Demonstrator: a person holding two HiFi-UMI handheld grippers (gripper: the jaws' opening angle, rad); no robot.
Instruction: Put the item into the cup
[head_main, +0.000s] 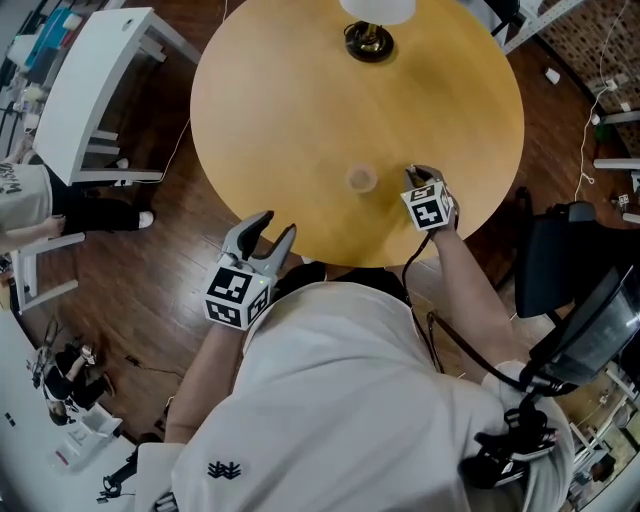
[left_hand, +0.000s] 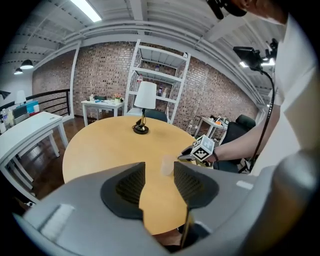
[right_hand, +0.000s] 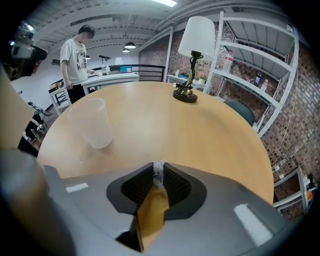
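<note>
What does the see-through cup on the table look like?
The cup is cloudy clear plastic, wider at the rim than the base. It stands upright on the round wooden table, open end up, and looks empty. Only the table touches it; the right tool is close beside it, apart.

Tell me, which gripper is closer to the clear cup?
The right. The right gripper, pinching the item, is just right of the cup over the table. The left gripper hangs back at the table's near edge, farther away.
</note>
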